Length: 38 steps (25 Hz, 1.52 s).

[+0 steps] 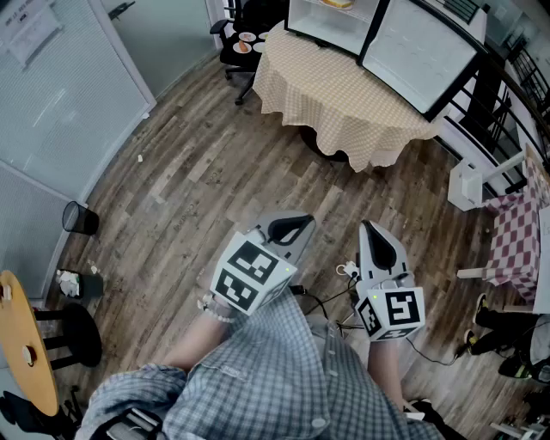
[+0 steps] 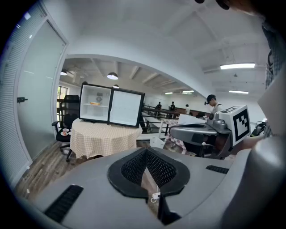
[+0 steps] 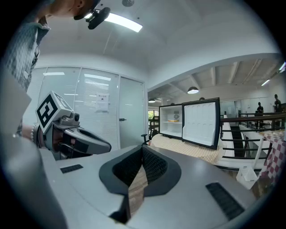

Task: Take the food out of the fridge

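Clearly we are at the approach step, with nothing taken yet. Closest to us, the left gripper (image 1: 290, 229) and the right gripper (image 1: 379, 243) are held side by side over the wooden floor (image 1: 189, 189), both aimed ahead and a little downward. In the left gripper view its fingers (image 2: 133, 169) are pressed together at the tips with nothing between them, and only floor shows through the gap below the pads. The right gripper's fingers (image 3: 154, 166) are likewise closed and empty.

Farther on, well apart from both grippers, a round tabletop (image 1: 344, 103) under a checked cloth carries the fridge (image 1: 331, 26). Its door (image 1: 425, 47) stands swung wide open toward the right side of the head view. The food (image 3: 175, 120) sits on a shelf (image 3: 171, 122) inside the fridge. It reads as something pale yellow, too small for us to tell more. A chair (image 1: 234, 53) stands just beside the tabletop with small plates (image 1: 245, 41) on its seat.

We judge that the next move calls for crossing the floor until the shelf is within reach. We would then spread one gripper's fingers before they enter the fridge. That gripper should come in roughly level with the shelf, keeping clear of the open door and the fridge walls, so the fingers can close on the food without knocking it back.
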Tool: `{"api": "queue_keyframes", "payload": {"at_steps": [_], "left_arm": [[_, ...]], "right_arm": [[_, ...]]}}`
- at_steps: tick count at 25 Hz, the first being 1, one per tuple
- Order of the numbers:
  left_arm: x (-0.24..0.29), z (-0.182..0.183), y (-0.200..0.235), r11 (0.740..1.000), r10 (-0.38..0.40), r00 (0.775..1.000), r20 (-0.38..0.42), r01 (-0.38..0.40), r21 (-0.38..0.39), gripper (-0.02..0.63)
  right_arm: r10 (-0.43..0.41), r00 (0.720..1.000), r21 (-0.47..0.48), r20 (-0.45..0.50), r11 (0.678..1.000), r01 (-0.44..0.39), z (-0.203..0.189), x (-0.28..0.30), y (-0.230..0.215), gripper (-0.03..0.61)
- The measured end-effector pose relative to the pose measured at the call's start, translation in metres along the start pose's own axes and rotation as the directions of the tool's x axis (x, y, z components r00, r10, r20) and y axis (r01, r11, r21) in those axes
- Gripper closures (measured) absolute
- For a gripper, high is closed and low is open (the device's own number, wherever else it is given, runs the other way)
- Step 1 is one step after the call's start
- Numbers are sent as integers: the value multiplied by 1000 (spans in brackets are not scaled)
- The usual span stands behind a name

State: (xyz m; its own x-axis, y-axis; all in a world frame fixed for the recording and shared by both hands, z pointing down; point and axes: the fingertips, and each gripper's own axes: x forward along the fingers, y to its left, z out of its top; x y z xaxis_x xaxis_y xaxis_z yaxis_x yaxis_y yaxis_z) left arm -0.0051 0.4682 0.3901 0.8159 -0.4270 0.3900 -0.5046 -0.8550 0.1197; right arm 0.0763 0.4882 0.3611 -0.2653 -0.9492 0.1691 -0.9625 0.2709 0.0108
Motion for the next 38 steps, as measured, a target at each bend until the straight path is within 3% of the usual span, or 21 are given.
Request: {"api": "queue_keyframes", "payload": {"at_steps": [17, 38], "left_arm": [[-8, -2, 17, 999, -32, 999, 7, 32, -4, 607], [-51, -14, 60, 1000, 9, 1000, 28, -9, -18, 607]], "right_arm": [[-46, 999, 42, -2, 998, 46, -1, 14, 6, 569], [-46, 999, 18, -28, 999, 47, 3, 41, 43, 569]]}}
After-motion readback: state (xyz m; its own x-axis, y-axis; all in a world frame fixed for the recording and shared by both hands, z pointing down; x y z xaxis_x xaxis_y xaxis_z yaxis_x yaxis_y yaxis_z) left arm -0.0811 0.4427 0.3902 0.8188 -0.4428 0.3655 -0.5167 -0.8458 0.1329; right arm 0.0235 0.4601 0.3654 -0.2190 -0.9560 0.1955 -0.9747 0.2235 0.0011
